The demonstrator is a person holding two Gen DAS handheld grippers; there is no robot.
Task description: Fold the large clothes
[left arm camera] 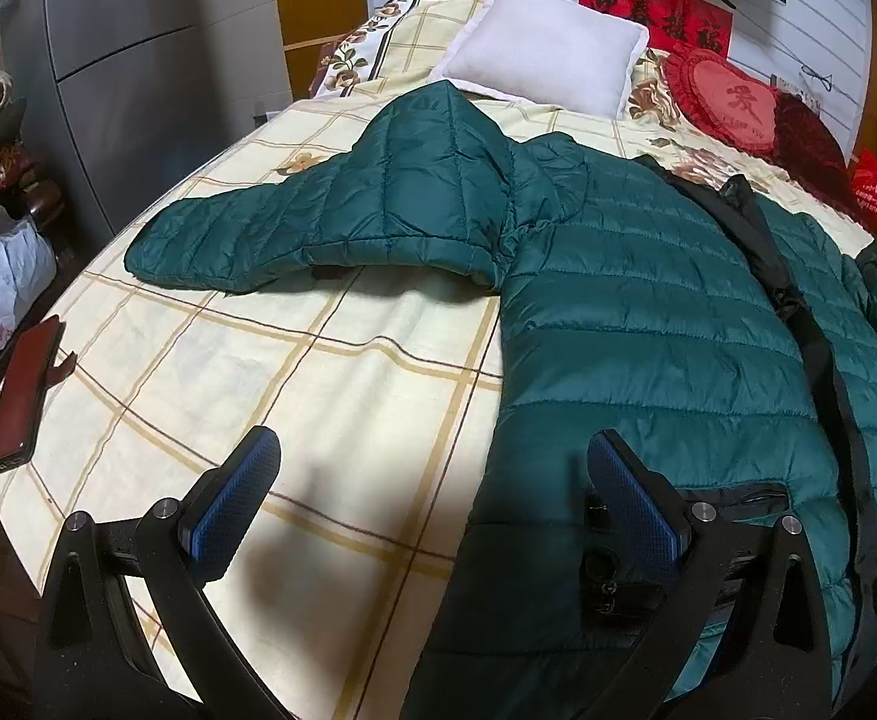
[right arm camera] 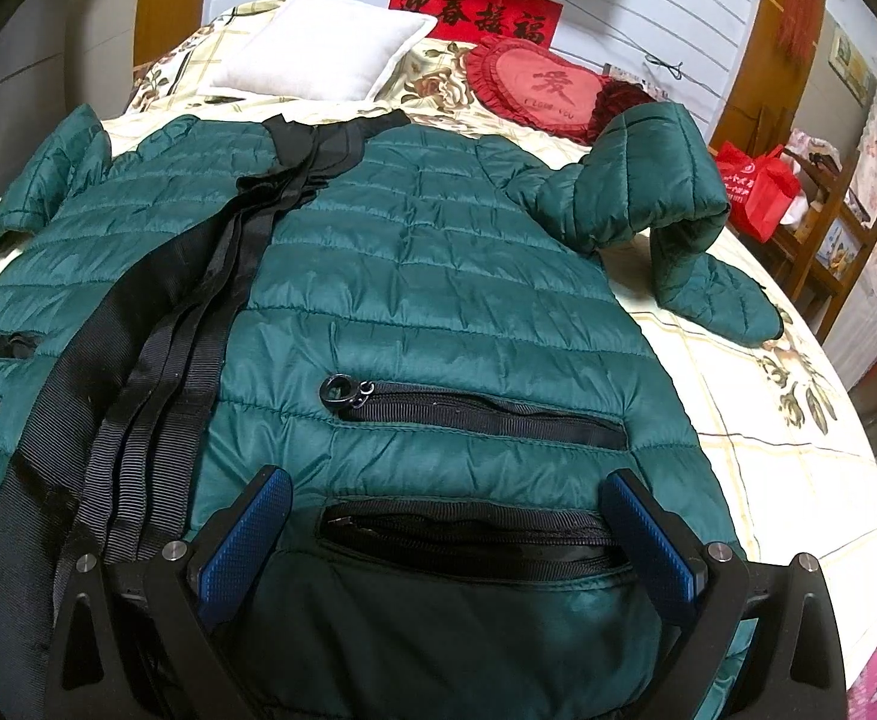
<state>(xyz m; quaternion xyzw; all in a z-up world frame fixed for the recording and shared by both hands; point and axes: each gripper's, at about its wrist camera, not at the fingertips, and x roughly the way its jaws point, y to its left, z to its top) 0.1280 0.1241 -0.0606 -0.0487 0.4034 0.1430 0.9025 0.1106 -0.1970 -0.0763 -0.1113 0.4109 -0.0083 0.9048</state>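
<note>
Quilted, seemingly slightly glossy nylon jacket (right arm camera: 438,276)

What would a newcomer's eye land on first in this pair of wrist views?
The big green quilted jacket spread front-up across the checked bedspread, black zipper band running down its middle, one sleeve stretched flat to the side and the other sleeve bunched up. Next, the open blue-padded left gripper and right gripper poised over its hem. Then the white pillow and red heart cushion at the head of the bed.
</note>
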